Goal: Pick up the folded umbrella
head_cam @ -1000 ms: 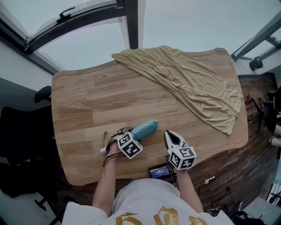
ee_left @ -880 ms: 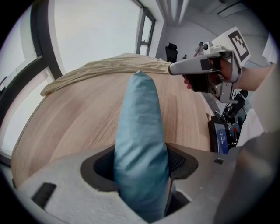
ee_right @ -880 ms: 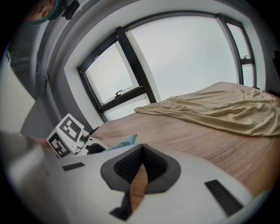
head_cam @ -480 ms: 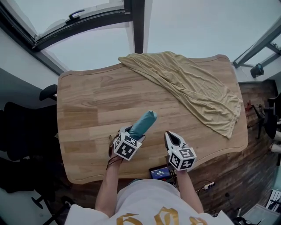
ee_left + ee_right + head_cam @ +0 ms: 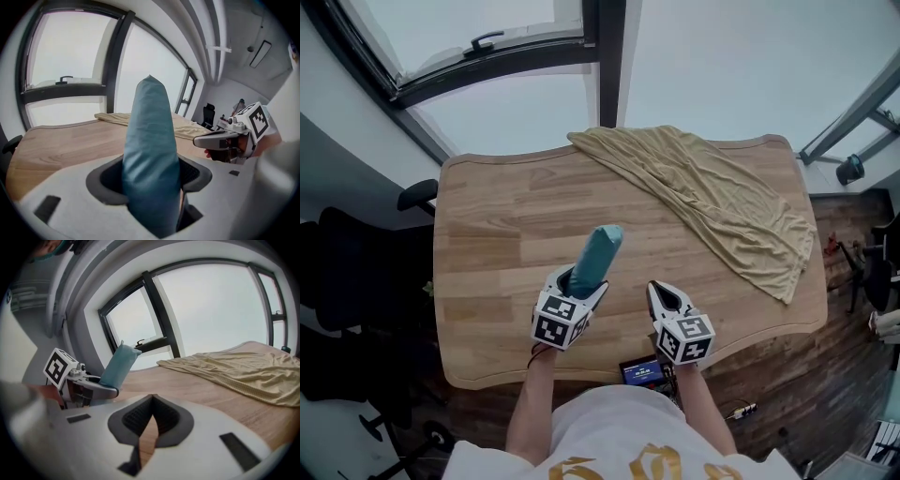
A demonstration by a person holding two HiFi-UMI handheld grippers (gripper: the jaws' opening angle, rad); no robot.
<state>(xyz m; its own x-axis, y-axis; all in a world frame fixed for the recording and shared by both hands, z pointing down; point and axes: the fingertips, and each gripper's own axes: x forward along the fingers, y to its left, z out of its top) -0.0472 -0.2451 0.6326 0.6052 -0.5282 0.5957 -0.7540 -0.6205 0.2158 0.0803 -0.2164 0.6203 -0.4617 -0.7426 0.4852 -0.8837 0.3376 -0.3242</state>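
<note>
The folded umbrella (image 5: 594, 256) is a teal, sleeve-covered roll. My left gripper (image 5: 578, 284) is shut on its lower part and holds it lifted off the wooden table (image 5: 497, 234), its free end pointing away from me. In the left gripper view the umbrella (image 5: 150, 154) rises between the jaws and fills the middle. My right gripper (image 5: 664, 298) hovers just right of it near the table's front edge, jaws closed together with nothing between them. The right gripper view shows the umbrella (image 5: 117, 364) at the left, held by the left gripper (image 5: 93, 383).
A rumpled tan cloth (image 5: 712, 197) lies over the table's far right part and hangs over its right edge. A small dark device (image 5: 638, 370) with a lit screen sits at the front edge. Black office chairs (image 5: 356, 281) stand left of the table. Windows run behind it.
The left gripper has lifted the umbrella from lying on the table and swung its free end from pointing right to pointing away from me. The right gripper has barely moved.
</note>
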